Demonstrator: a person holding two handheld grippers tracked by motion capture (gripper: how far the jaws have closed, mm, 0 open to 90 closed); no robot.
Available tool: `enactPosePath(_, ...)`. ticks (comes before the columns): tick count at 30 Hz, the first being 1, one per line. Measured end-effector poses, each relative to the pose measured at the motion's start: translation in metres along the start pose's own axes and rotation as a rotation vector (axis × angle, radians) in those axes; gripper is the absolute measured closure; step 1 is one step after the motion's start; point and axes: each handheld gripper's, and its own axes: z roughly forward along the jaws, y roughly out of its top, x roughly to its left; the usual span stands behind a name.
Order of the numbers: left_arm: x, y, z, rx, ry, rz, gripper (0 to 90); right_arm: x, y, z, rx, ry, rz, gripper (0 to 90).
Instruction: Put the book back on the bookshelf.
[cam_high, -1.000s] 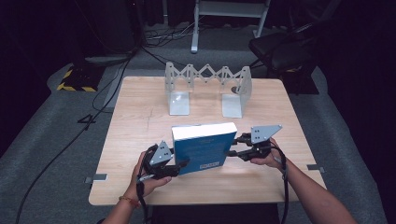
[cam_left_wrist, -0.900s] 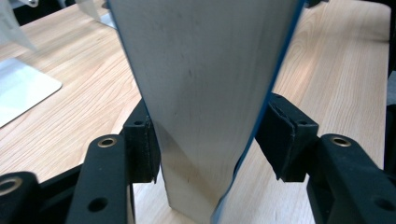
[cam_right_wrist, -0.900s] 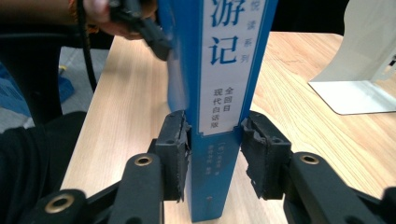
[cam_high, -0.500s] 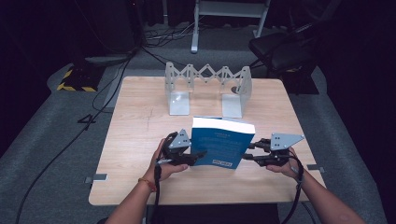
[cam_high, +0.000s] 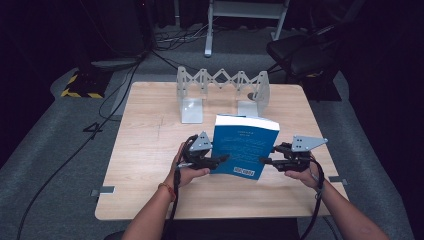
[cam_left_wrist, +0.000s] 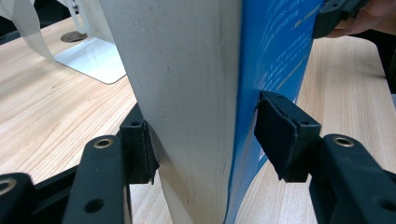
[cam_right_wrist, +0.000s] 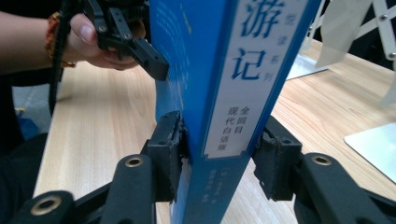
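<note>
Lit table (cam_high: 150, 150) amid dark surroundings, soft shadows, gripper views blurred up close

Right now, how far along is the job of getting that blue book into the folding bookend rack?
Done: the blue book is lifted upright. In hand: the left gripper clamps its page edge, while the right gripper, whose jaws have just been opening, sits at its spine. Left: carrying it back into the metal rack, which stands apart behind it.

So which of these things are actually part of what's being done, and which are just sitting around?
In use:
- blue book, stood up on the wooden table
- left gripper, at its page edge
- right gripper, at its spine
- expanding metal book rack, likely its destination

Lying about:
- chair
- floor cables
</note>
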Motion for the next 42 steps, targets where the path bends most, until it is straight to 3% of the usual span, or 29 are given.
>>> enactPosePath(8, -0.010, -0.004, -0.011, 0.026, 0.026, 0.033, 43.5, 0.006, 0.003, 0.006, -0.001, 0.016, -0.048, 56.4)
enactPosePath(14, -0.006, -0.013, -0.024, 0.047, 0.029, -0.010, 42.3, 0.010, 0.006, 0.020, 0.006, 0.035, -0.088, 54.3)
enactPosePath(18, -0.006, -0.019, -0.024, 0.060, 0.062, -0.025, 45.9, 0.007, 0.005, 0.027, -0.010, 0.053, -0.048, 54.9)
enactPosePath(23, -0.003, -0.016, -0.018, 0.054, 0.068, -0.030, 48.6, 0.010, 0.005, 0.024, -0.008, 0.037, -0.064, 59.1)
enactPosePath(25, -0.001, -0.012, -0.011, 0.044, 0.068, -0.049, 46.4, 0.013, 0.005, 0.023, -0.010, 0.016, -0.066, 60.3)
enactPosePath(29, -0.001, -0.006, 0.001, 0.033, 0.059, -0.040, 43.0, 0.016, 0.004, 0.015, -0.003, -0.018, -0.099, 60.1)
enactPosePath(37, -0.005, 0.005, 0.023, 0.021, 0.057, -0.020, 42.5, 0.013, -0.001, -0.004, -0.036, -0.063, -0.089, 59.1)
enactPosePath(42, -0.005, 0.009, 0.032, 0.007, 0.060, -0.022, 42.5, 0.010, -0.004, -0.008, -0.060, -0.103, -0.050, 58.1)
